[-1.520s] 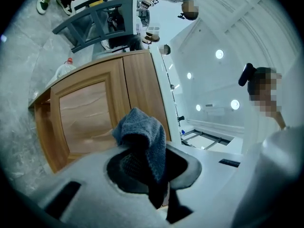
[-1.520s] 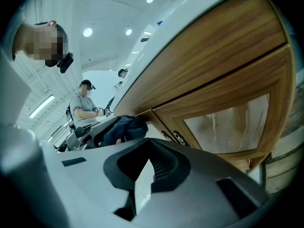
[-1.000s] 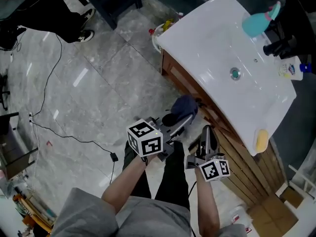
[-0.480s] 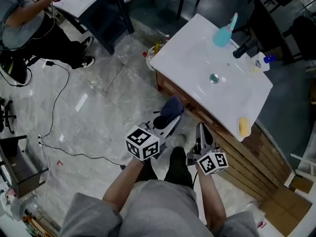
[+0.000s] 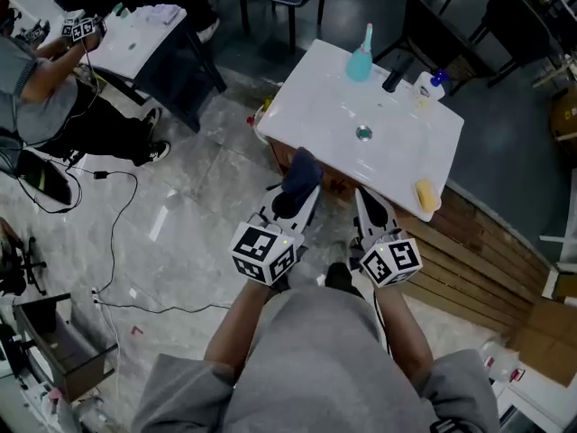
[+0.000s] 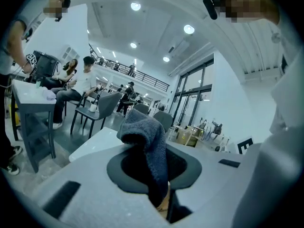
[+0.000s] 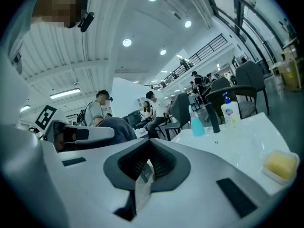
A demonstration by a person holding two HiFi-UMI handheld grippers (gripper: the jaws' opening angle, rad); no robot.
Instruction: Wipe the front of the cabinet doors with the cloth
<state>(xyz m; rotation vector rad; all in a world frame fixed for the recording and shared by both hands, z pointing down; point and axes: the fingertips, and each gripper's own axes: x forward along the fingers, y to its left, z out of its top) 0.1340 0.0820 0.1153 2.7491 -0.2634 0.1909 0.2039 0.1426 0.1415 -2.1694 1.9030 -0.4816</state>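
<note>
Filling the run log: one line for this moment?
left claw: shut on cloth | right claw: shut, empty | both: near sink countertop front edge | cabinet contact: cannot tell

A big open lab hall: people [image 5: 36, 79] are sitting at desks [image 5: 135, 30] upper left, a washbasin cabinet [image 5: 315, 106] standing free mid-floor.

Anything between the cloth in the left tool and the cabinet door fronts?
Nothing visible. The cloth, clamped in the left tool, is at the front edge of the white sink top, with the wooden cabinet front just below. The overhanging top hides most of the doors from the head view.
</note>
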